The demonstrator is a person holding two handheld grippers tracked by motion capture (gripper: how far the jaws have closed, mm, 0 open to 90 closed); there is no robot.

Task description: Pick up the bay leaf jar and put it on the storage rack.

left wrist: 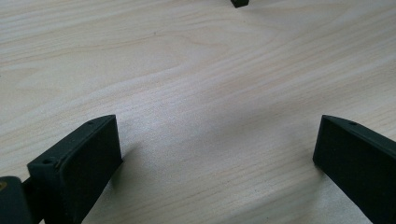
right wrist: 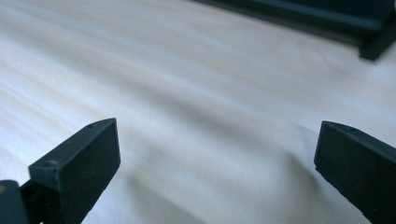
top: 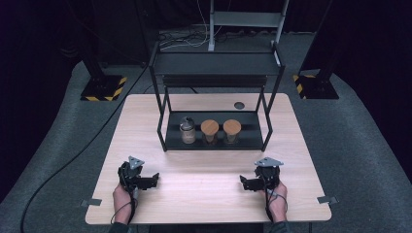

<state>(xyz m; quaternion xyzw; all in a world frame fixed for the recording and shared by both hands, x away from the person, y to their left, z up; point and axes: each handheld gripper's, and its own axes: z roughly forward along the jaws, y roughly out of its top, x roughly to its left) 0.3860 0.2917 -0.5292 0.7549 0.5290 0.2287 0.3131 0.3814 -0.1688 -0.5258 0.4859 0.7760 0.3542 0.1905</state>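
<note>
Jars sat on the lower shelf of a black rack (top: 216, 141) at the table's (top: 209, 204) far middle: a clear jar (top: 187, 130) and two cork-lidded jars (top: 210, 131) (top: 231, 130). Both grippers rested near the front edge, well apart from them. The left gripper (left wrist: 217, 144) and right gripper (right wrist: 217, 147) had jaws spread wide, holding nothing. Jar contents were too small to make out; the right gripper view was blurred.
</note>
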